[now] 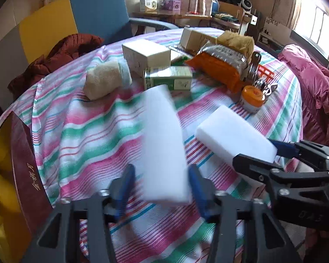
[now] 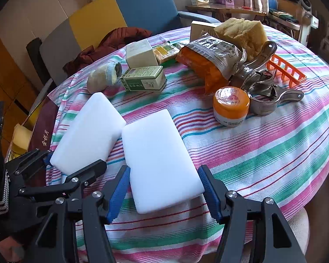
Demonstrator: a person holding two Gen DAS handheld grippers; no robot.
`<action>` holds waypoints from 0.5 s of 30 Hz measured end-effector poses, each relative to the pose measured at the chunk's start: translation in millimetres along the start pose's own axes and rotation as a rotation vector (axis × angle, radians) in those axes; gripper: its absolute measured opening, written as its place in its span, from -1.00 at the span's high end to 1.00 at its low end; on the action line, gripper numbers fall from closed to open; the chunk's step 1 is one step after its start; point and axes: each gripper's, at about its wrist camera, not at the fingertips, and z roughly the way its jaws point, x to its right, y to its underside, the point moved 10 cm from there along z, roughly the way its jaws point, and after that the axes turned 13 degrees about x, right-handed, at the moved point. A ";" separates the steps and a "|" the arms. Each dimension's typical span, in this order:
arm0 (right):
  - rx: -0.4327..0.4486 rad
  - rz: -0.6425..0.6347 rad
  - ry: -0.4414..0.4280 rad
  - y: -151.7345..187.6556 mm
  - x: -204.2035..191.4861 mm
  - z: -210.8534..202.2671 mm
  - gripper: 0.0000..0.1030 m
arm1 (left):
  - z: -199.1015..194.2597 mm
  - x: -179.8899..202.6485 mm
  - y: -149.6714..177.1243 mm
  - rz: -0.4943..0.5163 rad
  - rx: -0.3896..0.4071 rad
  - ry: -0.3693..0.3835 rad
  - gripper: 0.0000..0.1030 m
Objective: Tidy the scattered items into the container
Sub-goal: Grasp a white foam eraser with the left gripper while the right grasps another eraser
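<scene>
Each gripper straddles a white foam block on the striped tablecloth (image 2: 263,153); the left gripper (image 1: 162,188) closes narrowly around the left block (image 1: 164,144), the right gripper (image 2: 164,190) brackets the right block (image 2: 162,160); whether the pads press is unclear. The maroon box (image 1: 26,175) sits at the table's left edge; the green tin (image 2: 144,79), orange jar (image 2: 230,105) and juicer (image 2: 265,96) are still out.

Near-right desk (image 2: 274,153) cloth is bare, free to pass. Far side blocked: orange jar (image 2: 231,105), metal squeezer (image 2: 267,96), snack bag (image 2: 210,63), green tin (image 2: 143,79). Red box (image 1: 26,171) walls the left edge.
</scene>
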 end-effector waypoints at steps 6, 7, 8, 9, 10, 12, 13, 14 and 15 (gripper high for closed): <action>-0.002 0.036 0.006 -1.0 1.7 -2.8 -0.22 | -24.6 -5.3 -15.9 -0.025 0.039 -0.023 0.61; -0.005 0.051 0.005 -1.2 2.2 -3.9 -0.22 | -28.0 -5.7 -16.5 -0.025 0.042 -0.027 0.62; -0.009 0.064 0.003 -1.1 2.2 -5.0 -0.22 | -31.9 -6.3 -16.7 -0.025 0.046 -0.030 0.63; -0.012 0.075 0.000 -1.0 2.1 -6.3 -0.21 | -35.3 -6.7 -16.8 -0.026 0.050 -0.029 0.63; -0.014 0.082 -0.003 -0.9 1.7 -7.8 -0.21 | -36.4 -7.2 -16.4 -0.028 0.053 -0.028 0.63; -0.016 0.097 -0.011 -0.6 0.5 -10.9 -0.20 | -38.6 -8.6 -14.6 -0.035 0.054 -0.026 0.63; -0.018 0.111 -0.021 -0.4 -0.6 -12.7 -0.20 | -38.5 -9.0 -13.5 -0.042 0.054 -0.022 0.64; -0.020 0.124 -0.032 -0.4 -2.1 -14.4 -0.20 | -39.8 -9.5 -12.9 -0.054 0.057 -0.014 0.64; -0.023 0.137 -0.043 -0.3 -3.8 -16.0 -0.20 | -42.0 -10.1 -12.9 -0.068 0.064 -0.005 0.64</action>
